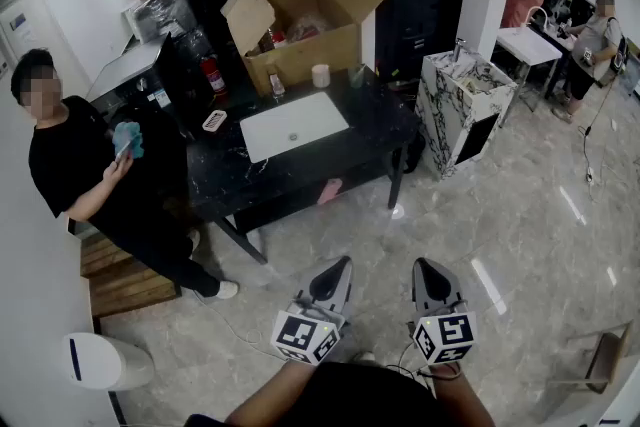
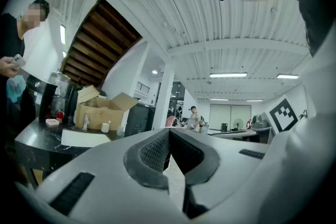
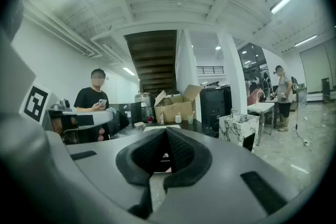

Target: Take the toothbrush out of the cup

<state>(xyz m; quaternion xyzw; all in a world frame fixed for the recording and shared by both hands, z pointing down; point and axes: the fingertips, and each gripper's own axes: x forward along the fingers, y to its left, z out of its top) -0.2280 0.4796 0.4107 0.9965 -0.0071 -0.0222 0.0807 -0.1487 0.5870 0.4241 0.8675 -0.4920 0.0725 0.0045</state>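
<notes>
A small greenish cup (image 1: 357,75) stands on the black counter (image 1: 225,180), right of a white cup (image 1: 321,75) and behind the white sink basin (image 1: 295,125). In the right gripper view the greenish cup (image 3: 190,118) shows a thin stick rising from it, too small to tell as the toothbrush. My left gripper (image 1: 340,267) and right gripper (image 1: 428,270) are held low near my body, well short of the counter. Both are shut, the pads meeting at the tips with nothing between them. The left gripper view also catches the cup (image 2: 119,130) far off, left of the gripper (image 2: 169,131).
An open cardboard box (image 1: 300,25) sits at the counter's back. A person in black (image 1: 70,175) stands at its left end holding a phone. A marble pedestal basin (image 1: 462,105) stands to the right, a white bin (image 1: 105,360) and a wooden step (image 1: 125,275) at lower left.
</notes>
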